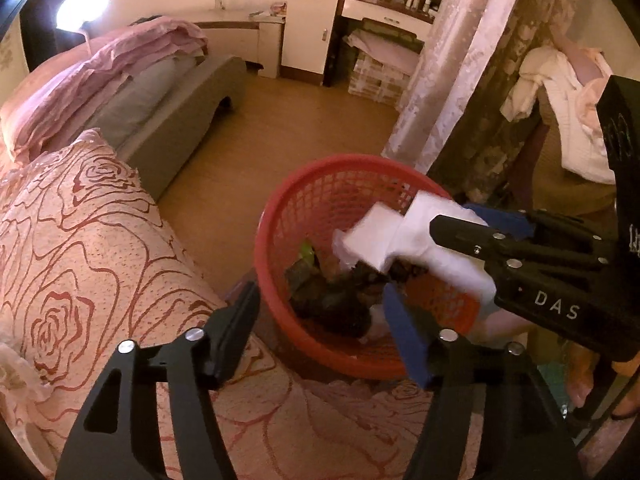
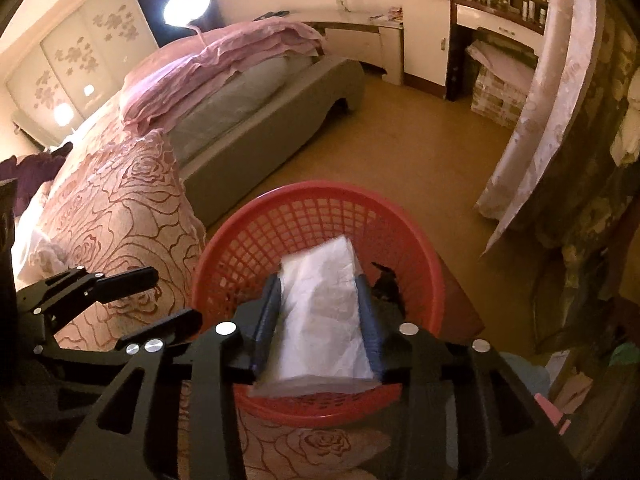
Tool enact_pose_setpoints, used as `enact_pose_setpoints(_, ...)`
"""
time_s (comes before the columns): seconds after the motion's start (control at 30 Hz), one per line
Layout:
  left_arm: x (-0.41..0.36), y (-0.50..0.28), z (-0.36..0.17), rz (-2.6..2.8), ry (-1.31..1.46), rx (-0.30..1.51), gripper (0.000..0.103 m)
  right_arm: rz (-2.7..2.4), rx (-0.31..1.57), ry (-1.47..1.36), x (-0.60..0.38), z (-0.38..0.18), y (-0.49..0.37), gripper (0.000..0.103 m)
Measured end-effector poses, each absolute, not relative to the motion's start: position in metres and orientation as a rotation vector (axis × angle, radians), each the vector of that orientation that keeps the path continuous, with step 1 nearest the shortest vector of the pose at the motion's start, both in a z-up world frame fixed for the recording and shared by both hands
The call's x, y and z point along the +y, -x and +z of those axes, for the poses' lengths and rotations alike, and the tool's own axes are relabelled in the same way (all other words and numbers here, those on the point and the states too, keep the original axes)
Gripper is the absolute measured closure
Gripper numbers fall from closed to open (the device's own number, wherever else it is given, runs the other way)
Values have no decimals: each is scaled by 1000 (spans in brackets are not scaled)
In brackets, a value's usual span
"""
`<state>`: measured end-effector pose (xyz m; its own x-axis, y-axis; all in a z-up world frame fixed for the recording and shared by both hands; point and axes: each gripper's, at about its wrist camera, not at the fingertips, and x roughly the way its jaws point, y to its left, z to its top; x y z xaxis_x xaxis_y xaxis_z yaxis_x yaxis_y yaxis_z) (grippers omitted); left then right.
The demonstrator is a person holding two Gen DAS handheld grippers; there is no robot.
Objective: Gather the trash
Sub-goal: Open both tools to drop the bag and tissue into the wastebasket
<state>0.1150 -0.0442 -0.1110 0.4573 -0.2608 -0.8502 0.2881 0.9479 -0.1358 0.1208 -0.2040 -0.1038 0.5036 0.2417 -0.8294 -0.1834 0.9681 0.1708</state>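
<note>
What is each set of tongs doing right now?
Left tongs: open, empty, above the red basket.
Right tongs: white tissue between the fingers; grip cannot be told.

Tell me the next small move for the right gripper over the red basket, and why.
Probably open the right gripper wider: the white tissue still sits between its fingers, directly above the red basket, so it should drop in. The left gripper is already empty.

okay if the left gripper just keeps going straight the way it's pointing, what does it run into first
Most likely the red basket: the left gripper, jaws open and empty, aims down into its mouth, toward the dark trash inside. The white tissue between the right gripper fingers hangs just above that line; depth is unclear, so it might brush that first.
</note>
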Motion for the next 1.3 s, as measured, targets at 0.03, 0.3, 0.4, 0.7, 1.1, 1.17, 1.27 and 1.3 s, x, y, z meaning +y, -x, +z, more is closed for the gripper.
enact_pose_setpoints(0.03,-42,-114,-111,-333,-26,1042,39,255,1011,-68,-205,-103,-120,62)
enact_pose_setpoints(0.3,-17,-106,-97,-276,23,1011,33,246,988,-76,-206,-96,-111,50)
enact_pose_setpoints(0.4,-5,-100,-91,-242,33,995,33,245,985,-74,-205,-94,-108,49)
enact_pose_setpoints(0.7,19,-77,-80,-158,42,951,32,269,914,-56,-191,-81,-86,41)
enact_pose_setpoints(1.1,79,-34,-58,0,87,898,28,426,933,4,-130,-78,-68,38)
enact_pose_setpoints(1.17,99,-22,-55,51,111,893,28,452,938,15,-118,-78,-65,38)
enact_pose_setpoints(1.27,128,-6,-50,121,136,886,28,499,940,32,-99,-76,-59,38)
enact_pose_setpoints(1.3,140,2,-48,152,147,881,28,515,940,38,-92,-75,-57,38)
